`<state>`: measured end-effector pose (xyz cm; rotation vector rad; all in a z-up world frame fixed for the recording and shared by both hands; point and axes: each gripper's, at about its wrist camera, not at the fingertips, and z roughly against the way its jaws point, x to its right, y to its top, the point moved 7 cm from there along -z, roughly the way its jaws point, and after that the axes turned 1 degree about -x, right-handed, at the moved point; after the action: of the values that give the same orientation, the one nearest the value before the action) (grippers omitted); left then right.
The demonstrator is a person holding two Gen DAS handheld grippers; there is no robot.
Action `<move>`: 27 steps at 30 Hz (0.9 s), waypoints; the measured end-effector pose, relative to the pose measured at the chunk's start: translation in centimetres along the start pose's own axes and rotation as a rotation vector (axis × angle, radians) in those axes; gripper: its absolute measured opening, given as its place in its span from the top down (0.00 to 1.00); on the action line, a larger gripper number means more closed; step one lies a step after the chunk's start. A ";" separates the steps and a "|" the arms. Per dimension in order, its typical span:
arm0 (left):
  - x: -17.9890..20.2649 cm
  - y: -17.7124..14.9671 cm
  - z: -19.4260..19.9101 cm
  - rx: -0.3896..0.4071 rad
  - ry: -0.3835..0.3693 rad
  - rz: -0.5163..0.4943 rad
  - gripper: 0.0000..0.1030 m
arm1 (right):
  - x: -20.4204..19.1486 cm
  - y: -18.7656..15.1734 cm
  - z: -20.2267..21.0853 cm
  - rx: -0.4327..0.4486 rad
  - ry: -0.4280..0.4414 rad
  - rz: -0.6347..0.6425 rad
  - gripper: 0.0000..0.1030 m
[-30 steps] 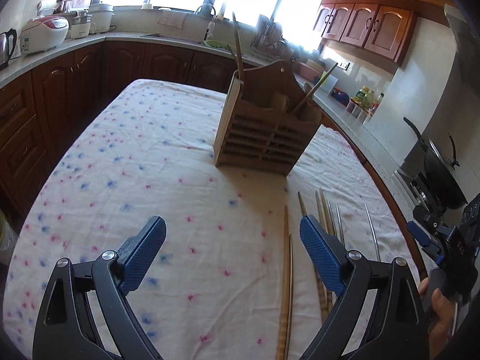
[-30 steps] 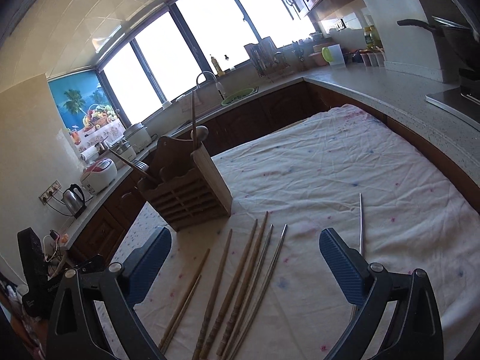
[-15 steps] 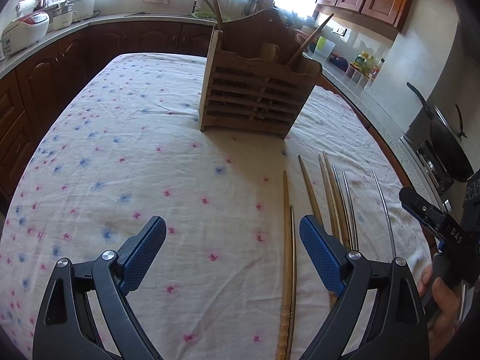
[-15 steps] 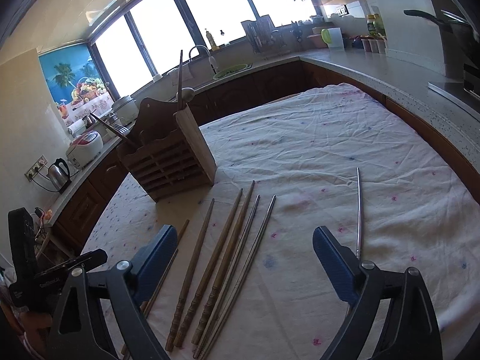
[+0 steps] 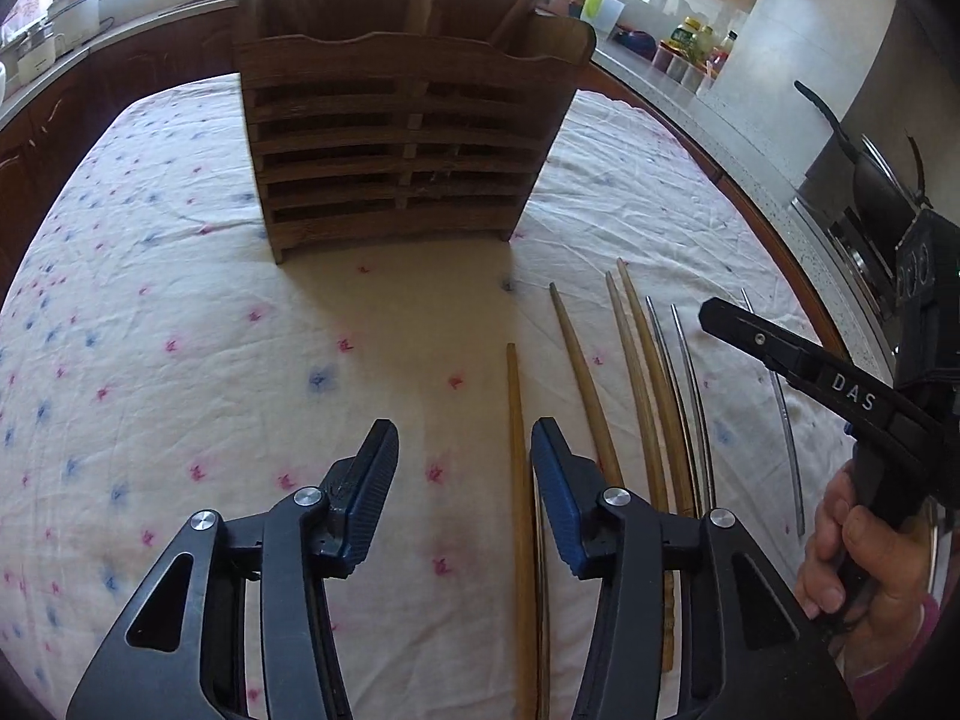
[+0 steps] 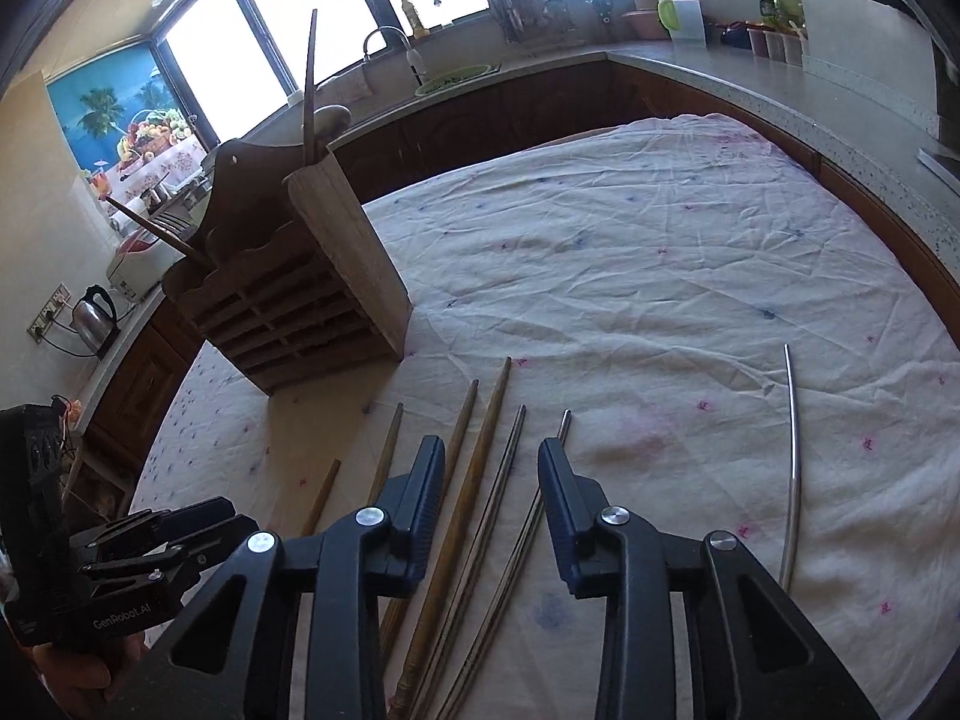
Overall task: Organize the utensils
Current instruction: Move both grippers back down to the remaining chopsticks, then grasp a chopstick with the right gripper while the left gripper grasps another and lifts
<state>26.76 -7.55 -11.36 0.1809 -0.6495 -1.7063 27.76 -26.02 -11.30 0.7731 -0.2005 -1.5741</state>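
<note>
hovering over a floral tablecloth (image 5: 180,312), the left gripper (image 5: 462,468) and right gripper (image 6: 492,480) have both just been closing, jaws still apart, gripping nothing. chopsticks (image 6: 474,480) lie in a row beneath them, near the wooden utensil holder (image 5: 396,162).

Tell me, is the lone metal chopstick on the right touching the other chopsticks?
Apart. The right wrist view shows the lone metal chopstick with bare tablecloth between it and the grouped chopsticks.
</note>
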 end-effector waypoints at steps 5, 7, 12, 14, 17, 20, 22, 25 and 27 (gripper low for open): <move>0.9 1.0 -2.6 -0.063 -0.004 -0.037 0.70 | 0.0 1.3 -3.1 -0.044 -0.034 0.029 0.77; 1.3 1.3 -2.9 -0.055 0.009 -0.062 0.70 | 0.2 1.6 -4.4 -0.061 -0.051 0.035 0.82; 2.1 1.3 -3.3 -0.052 0.061 -0.127 0.73 | 0.0 1.7 -6.6 -0.092 -0.098 0.092 0.85; 2.6 1.2 -3.4 -0.046 0.099 -0.170 0.74 | -0.5 1.7 -7.0 -0.091 -0.133 0.129 0.84; 3.2 1.3 -3.6 -0.030 0.134 -0.224 0.82 | -0.8 1.9 -7.5 -0.087 -0.166 0.172 0.85; 2.7 1.7 -3.6 -0.026 0.106 -0.193 0.95 | -0.7 2.1 -7.6 -0.083 -0.165 0.173 0.90; 2.1 1.8 -3.5 -0.029 0.069 -0.155 0.96 | -0.4 2.2 -7.4 -0.090 -0.118 0.127 0.92; 1.5 1.8 -2.8 -0.013 0.042 -0.111 0.96 | -0.2 2.4 -6.2 -0.076 -0.049 0.058 0.93; 0.7 1.8 -1.5 0.006 0.016 -0.076 0.96 | -0.5 2.6 -4.8 -0.053 -0.006 0.024 0.94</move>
<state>28.76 -8.90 -11.50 0.2261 -0.6427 -1.7740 32.58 -24.53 -13.33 0.7218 -0.1712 -1.5537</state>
